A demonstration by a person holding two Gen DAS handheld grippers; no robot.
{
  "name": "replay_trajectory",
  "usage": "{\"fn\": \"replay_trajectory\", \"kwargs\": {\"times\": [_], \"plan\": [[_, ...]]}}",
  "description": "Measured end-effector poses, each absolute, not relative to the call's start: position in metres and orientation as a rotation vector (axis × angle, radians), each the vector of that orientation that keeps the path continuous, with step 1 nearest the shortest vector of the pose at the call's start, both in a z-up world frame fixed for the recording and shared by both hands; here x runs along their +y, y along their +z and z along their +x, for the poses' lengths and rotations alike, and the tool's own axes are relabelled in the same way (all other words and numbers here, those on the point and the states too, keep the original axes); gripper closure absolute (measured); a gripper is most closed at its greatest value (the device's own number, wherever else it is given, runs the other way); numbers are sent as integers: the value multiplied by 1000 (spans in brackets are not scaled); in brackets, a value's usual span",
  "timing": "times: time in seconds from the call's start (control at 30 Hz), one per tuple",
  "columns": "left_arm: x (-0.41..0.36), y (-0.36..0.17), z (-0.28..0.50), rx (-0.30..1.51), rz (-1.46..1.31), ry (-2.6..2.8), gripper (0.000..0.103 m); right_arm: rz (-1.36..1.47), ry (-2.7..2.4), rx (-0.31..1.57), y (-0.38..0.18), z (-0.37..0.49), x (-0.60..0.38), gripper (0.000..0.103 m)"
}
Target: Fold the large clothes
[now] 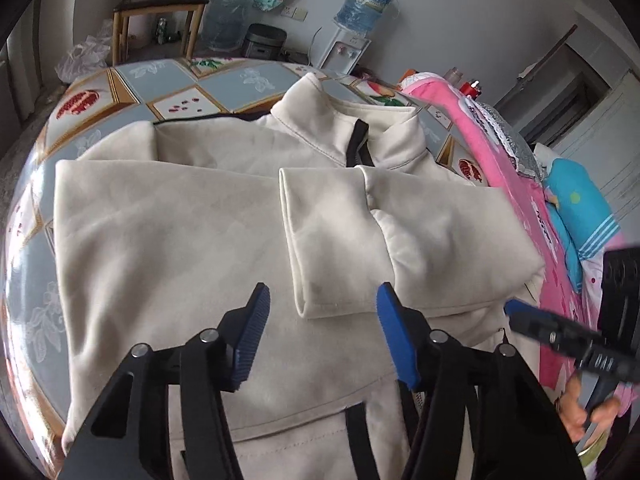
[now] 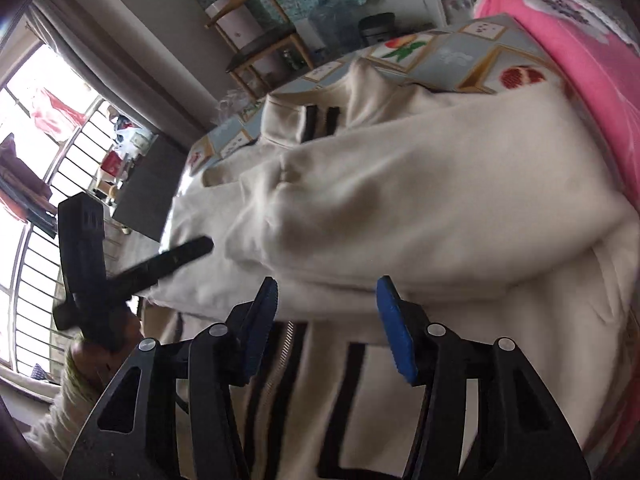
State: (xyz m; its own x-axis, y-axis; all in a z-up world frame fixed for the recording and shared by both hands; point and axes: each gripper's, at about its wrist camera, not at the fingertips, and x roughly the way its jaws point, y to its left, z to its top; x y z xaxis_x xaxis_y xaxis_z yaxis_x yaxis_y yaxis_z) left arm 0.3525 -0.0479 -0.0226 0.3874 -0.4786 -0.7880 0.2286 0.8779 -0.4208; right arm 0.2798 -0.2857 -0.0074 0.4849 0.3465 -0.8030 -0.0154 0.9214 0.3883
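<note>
One cream jacket point(image 1: 192, 220) on my patterned table point(image 1: 224, 80), sleeves folded in.
My left tongs point(image 1: 322, 300) and right tongs point(image 2: 326, 294) both hover agape, empty, above it; the water bottle's point(image 1: 366, 4) label blurs beyond reading.

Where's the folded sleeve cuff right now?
Left wrist view, centre: the cream jacket's folded sleeve cuff lies across its chest, below the black zipper.
</note>
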Motion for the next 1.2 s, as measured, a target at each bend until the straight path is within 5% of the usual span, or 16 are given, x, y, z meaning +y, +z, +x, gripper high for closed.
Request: {"fn": "replay_trajectory", "kwargs": {"times": [0.43, 0.93, 1.2], "plan": [[-71, -40, 378, 1140, -174, -354, 96, 167, -26, 1010, -57, 218, -310, 75], [-24, 105, 326, 828, -144, -374, 99, 160, -21, 983, -53, 216, -308, 75], [25, 26, 320, 988, -125, -188, 99, 166, -9, 981, -52, 215, -311, 75]]}}
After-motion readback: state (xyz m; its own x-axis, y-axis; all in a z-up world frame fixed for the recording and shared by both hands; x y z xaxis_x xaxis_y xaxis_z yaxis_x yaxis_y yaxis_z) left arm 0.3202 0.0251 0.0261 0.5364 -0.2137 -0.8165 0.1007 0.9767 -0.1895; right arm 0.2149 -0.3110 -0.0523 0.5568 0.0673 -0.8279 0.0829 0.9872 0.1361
